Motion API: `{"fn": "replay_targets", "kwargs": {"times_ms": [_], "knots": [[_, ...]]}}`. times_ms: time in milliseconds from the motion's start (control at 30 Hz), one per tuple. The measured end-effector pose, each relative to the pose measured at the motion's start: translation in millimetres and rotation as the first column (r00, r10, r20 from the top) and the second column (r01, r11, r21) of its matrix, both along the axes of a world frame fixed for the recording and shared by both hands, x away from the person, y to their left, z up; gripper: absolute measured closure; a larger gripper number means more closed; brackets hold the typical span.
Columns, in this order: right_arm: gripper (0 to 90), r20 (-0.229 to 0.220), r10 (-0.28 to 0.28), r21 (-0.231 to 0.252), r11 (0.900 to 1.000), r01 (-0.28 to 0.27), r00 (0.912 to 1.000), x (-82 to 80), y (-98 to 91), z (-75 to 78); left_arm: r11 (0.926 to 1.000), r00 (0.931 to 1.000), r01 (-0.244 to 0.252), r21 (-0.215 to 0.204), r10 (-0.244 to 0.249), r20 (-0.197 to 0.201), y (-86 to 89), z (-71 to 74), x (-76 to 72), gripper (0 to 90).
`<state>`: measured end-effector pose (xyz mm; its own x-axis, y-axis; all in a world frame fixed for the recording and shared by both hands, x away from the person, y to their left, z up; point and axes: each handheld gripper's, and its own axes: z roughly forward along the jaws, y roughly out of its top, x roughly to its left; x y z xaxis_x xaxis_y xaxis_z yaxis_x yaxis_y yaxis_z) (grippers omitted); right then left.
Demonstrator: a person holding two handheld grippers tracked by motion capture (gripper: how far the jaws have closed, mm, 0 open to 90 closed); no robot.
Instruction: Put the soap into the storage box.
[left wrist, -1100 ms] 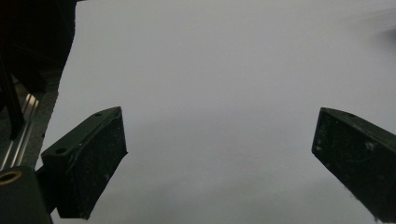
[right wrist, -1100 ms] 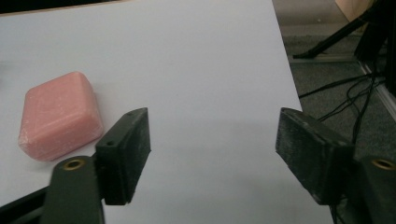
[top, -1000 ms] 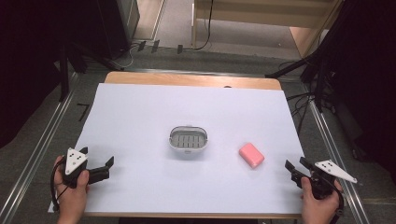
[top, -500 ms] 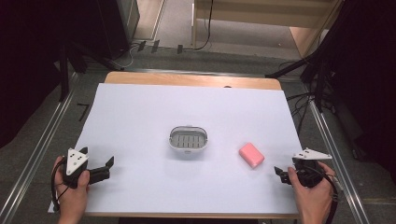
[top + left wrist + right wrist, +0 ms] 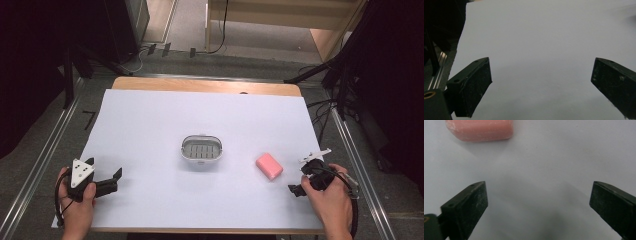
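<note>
A wooden table [image 5: 205, 85] wears a big white sheet [image 5: 165, 125]; grey floor and black stands sit all around it. The pink soap [image 5: 269, 166] is a small smooth block with round corners and pale scuffs; it lies flat on the sheet, right of the little grey basket [image 5: 201, 149], near the right gripper [image 5: 303, 176]; its long side runs slanted, from far-left to near-right. The right gripper's jaws have just been opening and stand wide with nothing between them; the left gripper [image 5: 114, 179] is wide too, over bare sheet.
</note>
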<state>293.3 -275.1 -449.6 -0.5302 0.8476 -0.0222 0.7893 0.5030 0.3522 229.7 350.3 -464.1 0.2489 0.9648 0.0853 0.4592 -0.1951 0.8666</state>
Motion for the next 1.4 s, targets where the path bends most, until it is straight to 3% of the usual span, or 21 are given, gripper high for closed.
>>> {"fn": "replay_targets", "kwargs": {"times_ms": [167,400,1033,1400], "knots": [[0.0,-0.061,0.047,-0.038,0.9981,-0.05,0.997,7.8,9.6,2.0,1.0,1.0,0.0,0.001,0.0,-0.001,0.0,0.0,0.0,3.7],[0.0,-0.087,0.063,-0.034,0.9973,-0.066,0.9942,15.5,24.3,1.2,1.0,1.0,0.001,0.001,-0.001,-0.002,0.1,0.0,0.1,3.6],[0.0,-0.099,0.112,-0.007,0.9936,-0.113,0.9887,35.5,62.5,3.7,1.0,1.0,0.002,0.001,-0.002,-0.002,0.0,0.0,0.0,3.7],[0.0,-0.108,0.099,0.014,0.995,-0.099,0.9891,49.3,79.0,5.7,1.0,1.0,0.003,0.001,-0.003,-0.002,0.2,0.1,0.0,3.6]]}}
